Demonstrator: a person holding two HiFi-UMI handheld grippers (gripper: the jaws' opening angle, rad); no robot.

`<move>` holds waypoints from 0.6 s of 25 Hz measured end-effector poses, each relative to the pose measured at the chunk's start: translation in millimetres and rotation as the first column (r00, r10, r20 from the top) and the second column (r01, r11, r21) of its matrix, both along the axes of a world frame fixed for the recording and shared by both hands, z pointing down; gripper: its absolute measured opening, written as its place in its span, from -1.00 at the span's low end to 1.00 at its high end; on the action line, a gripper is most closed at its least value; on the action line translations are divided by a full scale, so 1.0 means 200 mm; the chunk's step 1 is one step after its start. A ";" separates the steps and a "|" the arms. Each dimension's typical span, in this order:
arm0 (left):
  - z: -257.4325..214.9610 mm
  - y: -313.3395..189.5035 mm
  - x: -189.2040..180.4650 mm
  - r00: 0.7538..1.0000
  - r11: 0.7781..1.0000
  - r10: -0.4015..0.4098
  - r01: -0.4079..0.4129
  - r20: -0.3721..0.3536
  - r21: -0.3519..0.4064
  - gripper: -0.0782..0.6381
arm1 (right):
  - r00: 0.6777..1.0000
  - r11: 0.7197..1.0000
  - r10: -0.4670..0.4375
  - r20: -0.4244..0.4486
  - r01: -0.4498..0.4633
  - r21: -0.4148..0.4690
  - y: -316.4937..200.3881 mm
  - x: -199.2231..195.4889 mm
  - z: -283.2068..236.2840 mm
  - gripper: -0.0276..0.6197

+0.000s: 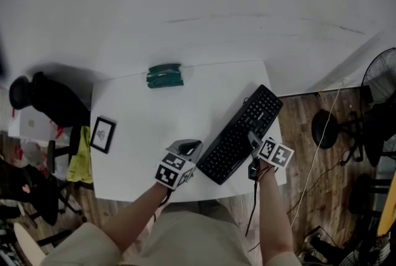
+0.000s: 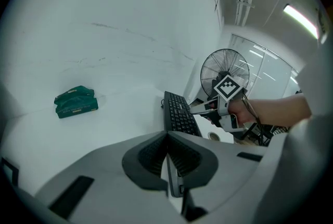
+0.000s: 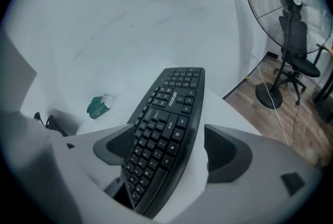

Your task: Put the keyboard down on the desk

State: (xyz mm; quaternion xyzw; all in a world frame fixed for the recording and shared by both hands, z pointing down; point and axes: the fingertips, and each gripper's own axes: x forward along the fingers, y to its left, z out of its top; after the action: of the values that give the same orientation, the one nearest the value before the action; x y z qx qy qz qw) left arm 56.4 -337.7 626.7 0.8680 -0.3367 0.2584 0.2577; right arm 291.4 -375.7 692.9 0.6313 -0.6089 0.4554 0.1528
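The keyboard is lying diagonally across the right side of the white desk surface, with its far end toward the wall and its near end by the front edge. It looks flat and fully supported, so I'd say the set-down is as good as made.

The right gripper sits at that near end. In the right gripper view its jaws stand apart on either side of the board, and a strip of white shows between the keys and the right-hand pad, so it isn't clamping anything. That straddle looks like the grip used to carry a long, thin board by one end.

The left gripper hangs low at the front edge, just beside the keyboard's near corner. Its jaws are together with nothing between them, so it seems parked out of the way.

A green telephone-like object at the back and a small picture frame on the left are both well apart from the board. The chosen spot looks sensible, with nothing to knock. From here the right jaws probably only need to back straight off the end without dragging it.
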 end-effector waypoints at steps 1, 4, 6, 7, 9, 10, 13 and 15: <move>-0.02 0.00 0.00 1.000 1.000 -0.001 0.001 -0.002 0.009 -0.72 | 1.000 1.000 -0.010 -0.009 0.010 0.019 0.00 0.00 -0.04 0.36; -0.10 -0.03 -0.01 1.000 0.999 -0.006 0.006 -0.012 0.046 -0.72 | 0.998 0.994 -0.046 -0.043 0.050 0.093 -0.01 -0.01 -0.19 0.36; -0.18 -0.06 -0.02 1.000 0.997 -0.008 0.010 -0.019 0.080 -0.72 | 0.995 0.986 -0.064 -0.081 0.076 0.149 -0.01 -0.01 -0.32 0.34; -0.22 -0.07 -0.02 1.000 0.995 -0.008 0.010 -0.022 0.097 -0.72 | 0.993 0.980 -0.070 -0.099 0.087 0.179 -0.01 -0.02 -0.38 0.31; -0.30 -0.09 -0.03 0.999 0.992 -0.007 0.011 -0.032 0.126 -0.72 | 0.990 0.966 -0.084 -0.111 0.108 0.235 0.00 -0.03 -0.51 0.22; -0.34 -0.10 -0.03 0.999 0.990 -0.008 0.014 -0.042 0.138 -0.72 | 0.990 0.958 -0.090 -0.112 0.117 0.263 0.01 -0.04 -0.57 0.16; -0.47 -0.14 -0.02 0.997 0.984 -0.010 0.023 -0.077 0.179 -0.72 | 0.985 0.927 -0.112 -0.132 0.151 0.344 0.02 -0.08 -0.78 0.01; -0.56 -0.15 -0.02 0.995 0.978 -0.008 0.028 -0.098 0.207 -0.72 | 0.979 0.899 -0.129 -0.160 0.184 0.397 0.03 -0.11 -0.93 -0.15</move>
State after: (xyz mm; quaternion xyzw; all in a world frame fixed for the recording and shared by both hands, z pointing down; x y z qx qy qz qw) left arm 52.1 -368.3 514.8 0.8985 -0.3571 0.1773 0.1837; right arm 270.3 -369.5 507.4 0.6265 -0.7281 0.2620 0.0927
